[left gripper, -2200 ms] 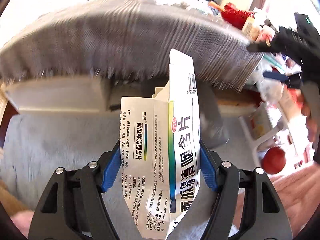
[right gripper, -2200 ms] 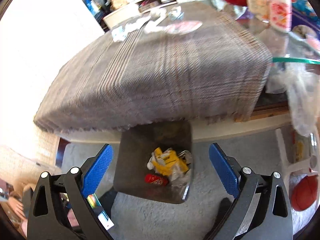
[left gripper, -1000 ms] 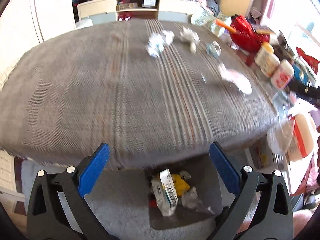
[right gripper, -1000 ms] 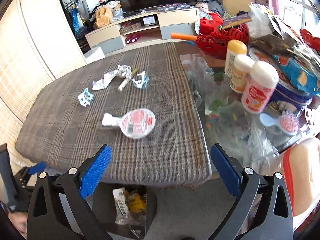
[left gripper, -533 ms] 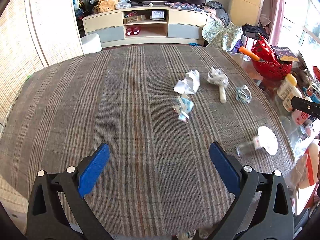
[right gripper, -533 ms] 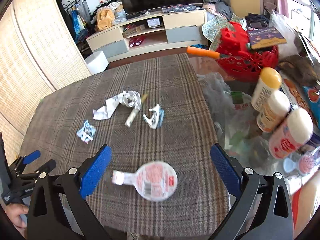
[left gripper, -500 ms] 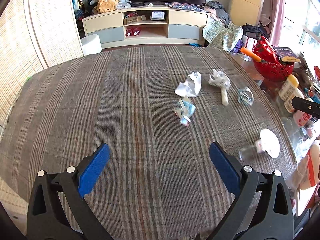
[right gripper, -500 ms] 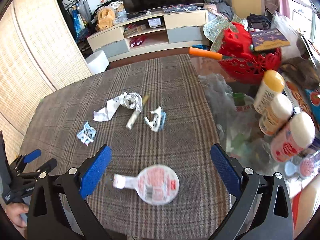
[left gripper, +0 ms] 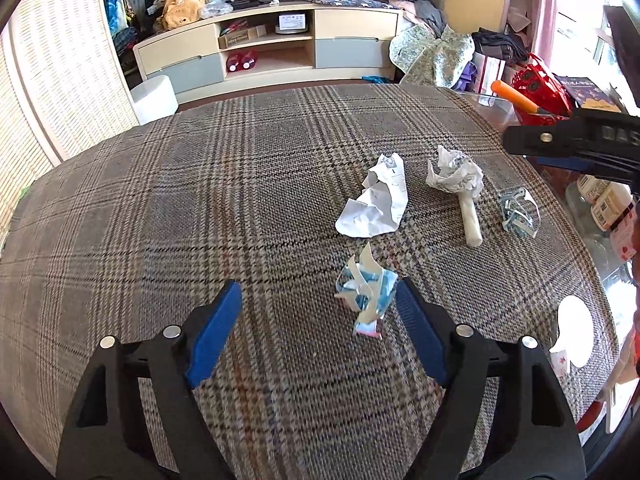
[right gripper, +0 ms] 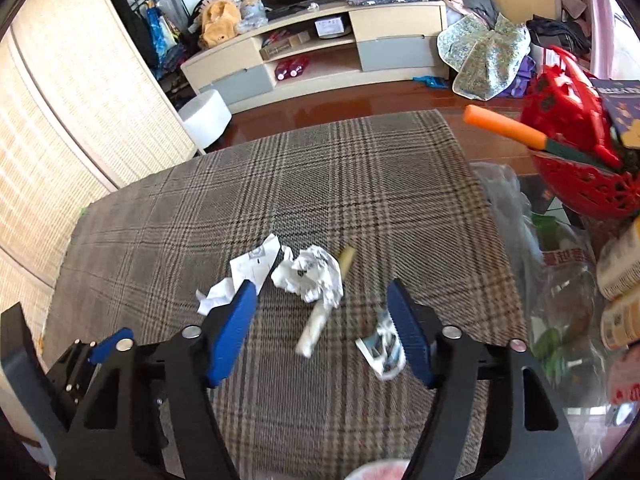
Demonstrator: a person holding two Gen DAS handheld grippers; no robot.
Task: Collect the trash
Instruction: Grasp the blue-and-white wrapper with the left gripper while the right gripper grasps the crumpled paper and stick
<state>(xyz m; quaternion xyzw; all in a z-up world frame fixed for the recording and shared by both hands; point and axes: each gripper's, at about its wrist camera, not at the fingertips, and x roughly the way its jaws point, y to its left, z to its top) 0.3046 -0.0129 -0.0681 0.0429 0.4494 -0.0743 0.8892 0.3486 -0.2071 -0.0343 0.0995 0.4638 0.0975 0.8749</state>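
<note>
Plaid cloth [left gripper: 200, 200], scraps waiting, both tools empty.
Left gripper [left gripper: 318, 322], jaws spread, has the blue-white wrapper [left gripper: 366, 290] just inside its right pad; shifting right to centre it before closing would likely grip best. Right gripper [right gripper: 322, 314], also spread, frames the crumpled paper [right gripper: 310, 272] and stick [right gripper: 316, 326]; lowering squarely should avoid pinching cloth.

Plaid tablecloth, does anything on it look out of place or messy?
Yes. Litter lies scattered on the plaid tablecloth: a crumpled white paper, a wadded wrapper on a stick, a blue-and-white torn wrapper, another crushed wrapper and a round white lid by the edge.
</note>
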